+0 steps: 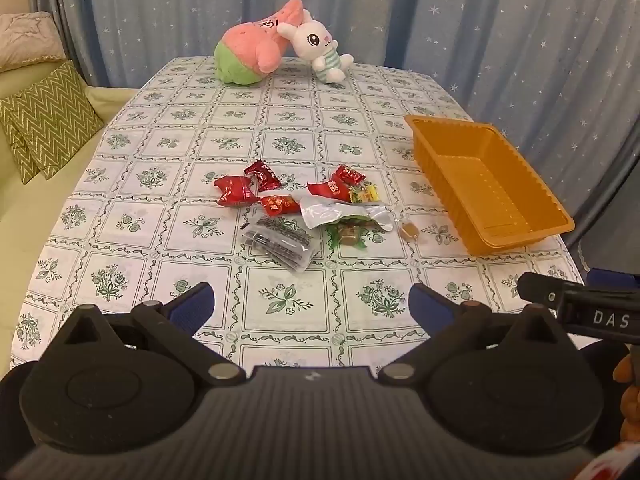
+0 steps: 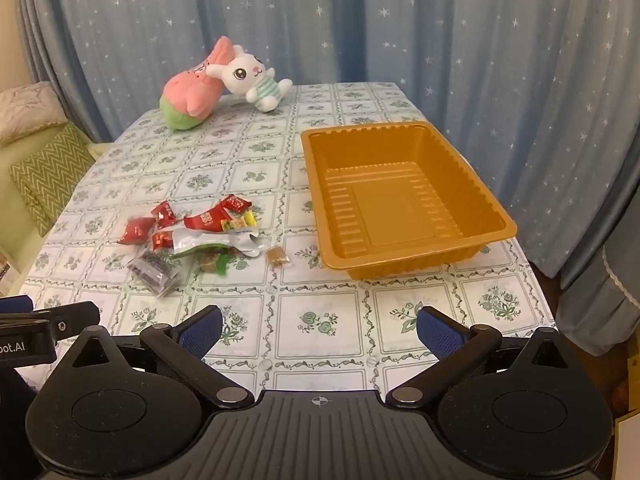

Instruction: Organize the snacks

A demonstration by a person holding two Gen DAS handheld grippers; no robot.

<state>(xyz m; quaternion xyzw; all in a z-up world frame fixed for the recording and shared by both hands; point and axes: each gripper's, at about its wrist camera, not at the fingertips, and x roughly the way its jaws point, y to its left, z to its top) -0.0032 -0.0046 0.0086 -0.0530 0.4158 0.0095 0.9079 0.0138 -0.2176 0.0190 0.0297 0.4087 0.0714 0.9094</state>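
Observation:
A heap of wrapped snacks (image 1: 304, 208) (image 2: 192, 236) lies mid-table: several red packets (image 1: 237, 194), a silver pouch (image 1: 340, 212), clear sachets of dark pieces (image 1: 280, 242), a yellow candy (image 1: 365, 194) and a small brown sweet (image 1: 409, 231) (image 2: 277, 258) apart on the right. An orange plastic tray (image 1: 516, 184) (image 2: 404, 200) stands to the right with nothing in it. My left gripper (image 1: 312, 304) is open near the table's front edge, short of the heap. My right gripper (image 2: 320, 326) is open too, in front of the tray, holding nothing.
A pink-and-green plush (image 1: 256, 50) (image 2: 192, 92) and a white rabbit plush (image 1: 320, 50) (image 2: 252, 76) lie at the table's far end. Blue starred curtains (image 1: 480, 20) hang behind. A sofa with zigzag cushions (image 1: 48, 120) stands to the left.

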